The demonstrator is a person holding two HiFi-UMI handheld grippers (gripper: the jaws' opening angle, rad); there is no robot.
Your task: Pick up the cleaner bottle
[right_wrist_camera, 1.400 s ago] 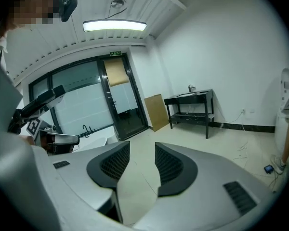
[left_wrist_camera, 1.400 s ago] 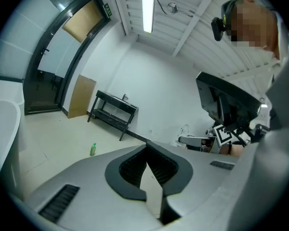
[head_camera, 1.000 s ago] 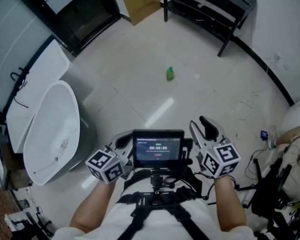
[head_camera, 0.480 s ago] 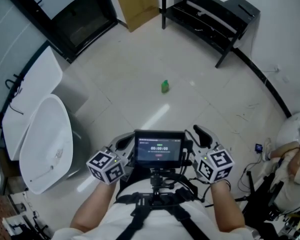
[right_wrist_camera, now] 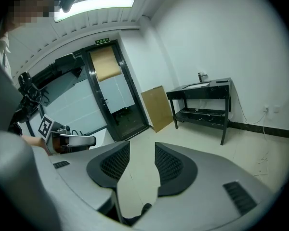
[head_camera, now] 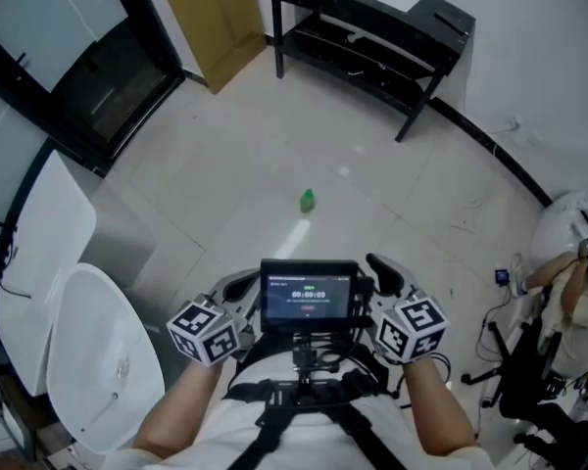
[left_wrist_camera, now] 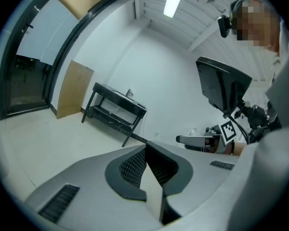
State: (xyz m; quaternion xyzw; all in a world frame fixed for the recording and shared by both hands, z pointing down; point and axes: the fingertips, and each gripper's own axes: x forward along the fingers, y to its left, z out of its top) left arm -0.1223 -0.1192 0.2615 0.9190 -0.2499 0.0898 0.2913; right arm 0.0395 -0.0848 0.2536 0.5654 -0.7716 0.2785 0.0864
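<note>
Both the left gripper [left_wrist_camera: 145,147], closed empty, and right gripper [right_wrist_camera: 137,149], parted empty, have neared the cleaner bottle [head_camera: 308,201].

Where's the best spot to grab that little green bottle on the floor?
Probably round the middle of the bottle, coming in low from the person's side. It seems to stand upright, alone on the floor, so nothing blocks that way. Its top is too small to make out. The right gripper has its jaws apart.
</note>
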